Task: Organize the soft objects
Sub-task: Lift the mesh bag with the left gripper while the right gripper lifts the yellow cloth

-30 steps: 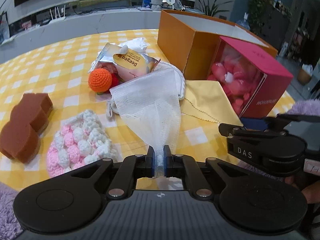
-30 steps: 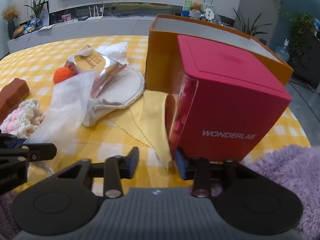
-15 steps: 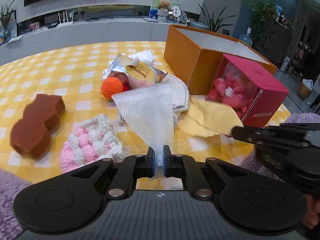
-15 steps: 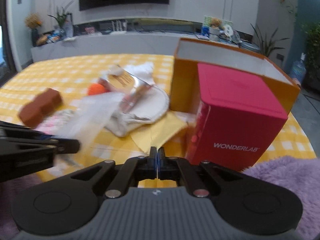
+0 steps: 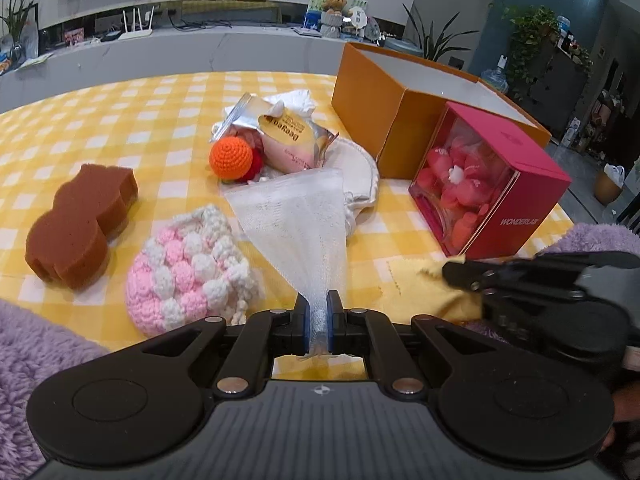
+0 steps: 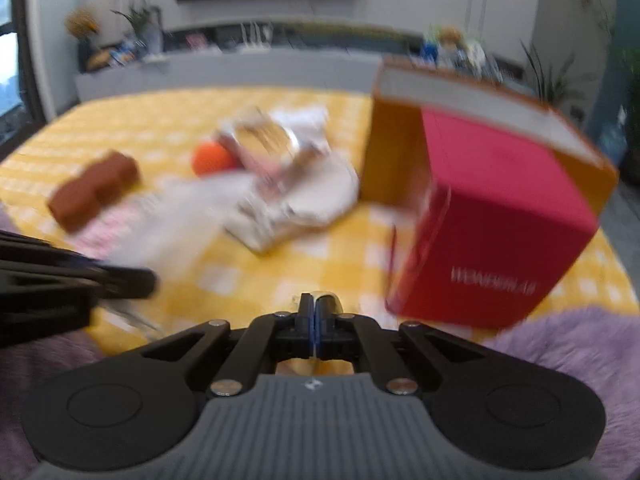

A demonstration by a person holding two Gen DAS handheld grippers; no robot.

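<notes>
My left gripper (image 5: 318, 312) is shut on a white mesh cloth (image 5: 298, 216) that fans out over the yellow checked table (image 5: 120, 120). My right gripper (image 6: 315, 312) is shut on a yellow cloth (image 5: 424, 288), whose edge shows between its jaws (image 6: 326, 296); it also shows from the side in the left wrist view (image 5: 456, 272). A pink-and-white crochet piece (image 5: 188, 268), a brown sponge (image 5: 80, 220), an orange crochet ball (image 5: 231, 157), a foil packet (image 5: 288, 140) and a white pad (image 5: 360, 172) lie ahead. The right wrist view is blurred.
An open orange box (image 5: 384, 108) stands at the back right, with a pink WONDERLAB box (image 5: 492, 184) in front of it. Purple fluffy sleeves (image 5: 28, 344) sit at the near edges. A counter and plants stand behind the table.
My right gripper closed on the yellow cloth and pulled it back from beside the pink box. My left gripper kept its hold on the mesh cloth and drew back slightly.
</notes>
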